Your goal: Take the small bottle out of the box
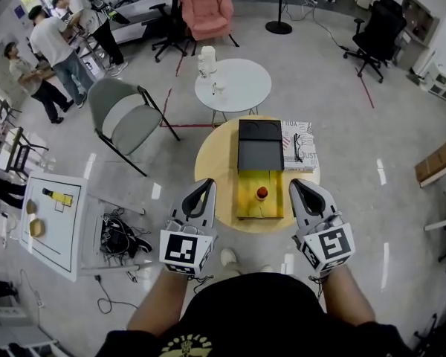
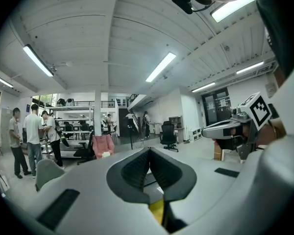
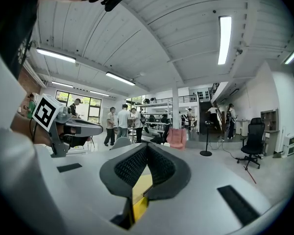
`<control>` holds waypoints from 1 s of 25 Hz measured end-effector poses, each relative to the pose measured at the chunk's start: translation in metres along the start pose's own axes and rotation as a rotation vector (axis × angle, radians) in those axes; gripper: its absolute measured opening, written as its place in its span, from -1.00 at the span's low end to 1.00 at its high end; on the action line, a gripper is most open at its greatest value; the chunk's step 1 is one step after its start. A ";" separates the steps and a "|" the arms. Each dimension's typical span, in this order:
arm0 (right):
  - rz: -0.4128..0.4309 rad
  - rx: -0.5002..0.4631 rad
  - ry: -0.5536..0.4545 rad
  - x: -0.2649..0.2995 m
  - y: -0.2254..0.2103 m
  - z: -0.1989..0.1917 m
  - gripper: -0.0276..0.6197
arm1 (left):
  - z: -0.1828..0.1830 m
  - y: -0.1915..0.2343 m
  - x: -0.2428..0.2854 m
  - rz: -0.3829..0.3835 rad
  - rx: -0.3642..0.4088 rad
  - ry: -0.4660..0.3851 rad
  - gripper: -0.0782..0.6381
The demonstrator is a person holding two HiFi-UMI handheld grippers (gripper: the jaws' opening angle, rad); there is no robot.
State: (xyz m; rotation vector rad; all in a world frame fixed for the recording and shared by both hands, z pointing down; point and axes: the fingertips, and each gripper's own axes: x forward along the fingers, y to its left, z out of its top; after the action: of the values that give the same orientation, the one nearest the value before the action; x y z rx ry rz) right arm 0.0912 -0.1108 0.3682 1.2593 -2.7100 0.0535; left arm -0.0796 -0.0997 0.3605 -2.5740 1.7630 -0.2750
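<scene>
An open box lies on the round wooden table; its inside is yellow and its black lid is folded back on the far side. The small bottle, with a red cap, stands in the yellow part. My left gripper hovers at the table's near left edge, left of the box, shut and empty. My right gripper is level with it on the box's right, also shut with nothing held. In the left gripper view the jaws meet; in the right gripper view the jaws meet too.
A printed booklet lies on the table right of the lid. Beyond stands a small white round table with a jug. A grey folding chair is at the left, and several people stand far left.
</scene>
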 end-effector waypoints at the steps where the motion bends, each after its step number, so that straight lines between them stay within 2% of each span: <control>1: -0.003 0.000 0.000 0.003 0.000 0.000 -0.87 | 0.000 0.002 0.002 -0.005 0.000 -0.001 -0.74; 13: -0.048 0.006 0.011 0.035 0.004 -0.001 -0.87 | -0.009 0.028 0.023 -0.065 -0.002 -0.002 -0.74; 25: -0.124 0.016 0.031 0.060 0.011 -0.005 -0.87 | -0.019 0.049 0.045 -0.159 0.004 -0.007 -0.74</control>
State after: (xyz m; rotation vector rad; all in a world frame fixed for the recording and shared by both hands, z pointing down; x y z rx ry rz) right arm 0.0450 -0.1486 0.3830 1.4160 -2.6044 0.0792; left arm -0.1118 -0.1573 0.3800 -2.7122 1.5559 -0.2704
